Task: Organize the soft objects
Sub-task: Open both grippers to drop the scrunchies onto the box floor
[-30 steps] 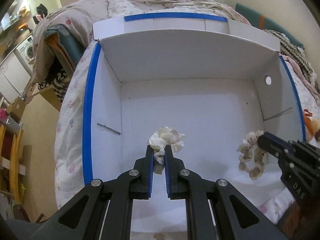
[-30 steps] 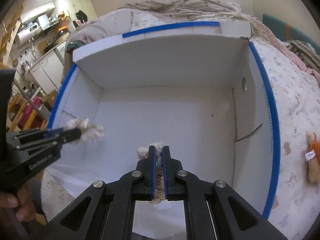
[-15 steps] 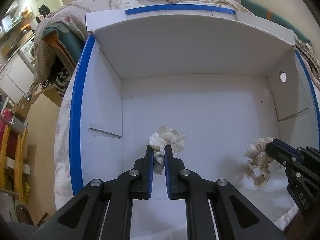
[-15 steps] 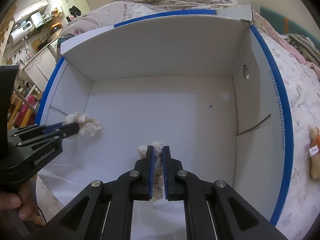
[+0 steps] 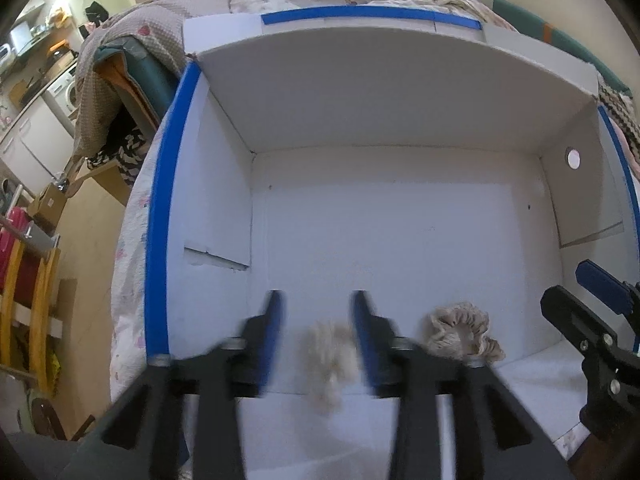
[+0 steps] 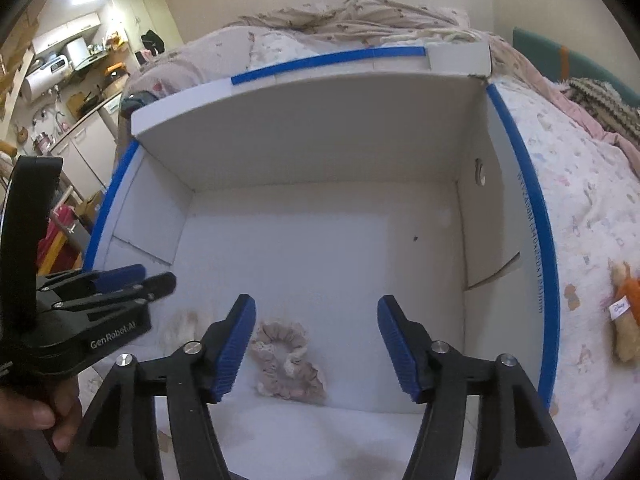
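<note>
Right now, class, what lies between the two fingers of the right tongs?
In the right wrist view, the beige scrunchie lies on the white box floor between the open right tongs, nearer the left finger.

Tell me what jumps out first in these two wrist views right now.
A big white box with blue-taped rims fills both views, sitting on a bed. Near its front wall lie a cream scrunchie and a beige scrunchie, with the left gripper and right gripper open above them.
</note>
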`<state>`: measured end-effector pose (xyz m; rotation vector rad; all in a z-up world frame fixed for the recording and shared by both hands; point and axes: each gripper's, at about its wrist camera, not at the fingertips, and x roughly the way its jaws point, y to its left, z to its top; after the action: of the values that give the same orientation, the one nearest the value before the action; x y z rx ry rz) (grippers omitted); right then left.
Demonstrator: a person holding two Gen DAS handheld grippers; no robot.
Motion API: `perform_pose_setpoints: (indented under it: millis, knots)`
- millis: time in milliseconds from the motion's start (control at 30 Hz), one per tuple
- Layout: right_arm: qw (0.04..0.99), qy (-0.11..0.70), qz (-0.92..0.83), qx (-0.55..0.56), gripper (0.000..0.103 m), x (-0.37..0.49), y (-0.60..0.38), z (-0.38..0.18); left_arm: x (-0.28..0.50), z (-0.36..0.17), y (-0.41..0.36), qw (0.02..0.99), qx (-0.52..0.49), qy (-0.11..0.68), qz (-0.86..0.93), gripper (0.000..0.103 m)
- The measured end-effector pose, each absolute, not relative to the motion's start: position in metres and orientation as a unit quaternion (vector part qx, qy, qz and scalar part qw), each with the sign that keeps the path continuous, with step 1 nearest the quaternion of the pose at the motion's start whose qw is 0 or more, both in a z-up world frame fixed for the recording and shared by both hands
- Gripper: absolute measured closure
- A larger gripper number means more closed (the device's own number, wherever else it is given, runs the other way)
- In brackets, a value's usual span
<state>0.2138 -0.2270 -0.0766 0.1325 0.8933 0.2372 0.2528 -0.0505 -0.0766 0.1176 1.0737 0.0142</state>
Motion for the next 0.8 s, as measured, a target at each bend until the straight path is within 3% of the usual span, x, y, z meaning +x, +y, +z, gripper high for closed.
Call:
perform_pose_setpoints:
  millis: [33,100,200,800]
  knots:
    - [0.893,0.428,0.115,0.069,0.024,0.213,-0.229,-0.076,0.252,-0.074,-0.05,0.861,0.054,0.506,0.009,0.036]
    - [0.896,0.42,0.115,0.085,0.018,0.211,-0.234,-0.073,0.251,-0.07,-0.048,0.865,0.052,0.498,0.012,0.034]
    - [0.898,0.411,0.113,0.11,0.0,0.215,-0.238,-0.068,0.249,-0.065,-0.048,0.869,0.055,0.492,0.012,0.033]
    - [0.911,0.367,0.101,0.161,0.0,0.195,-0.256,-0.051,0.235,-0.03,-0.038,0.892,0.012,0.451,0.014,0.033]
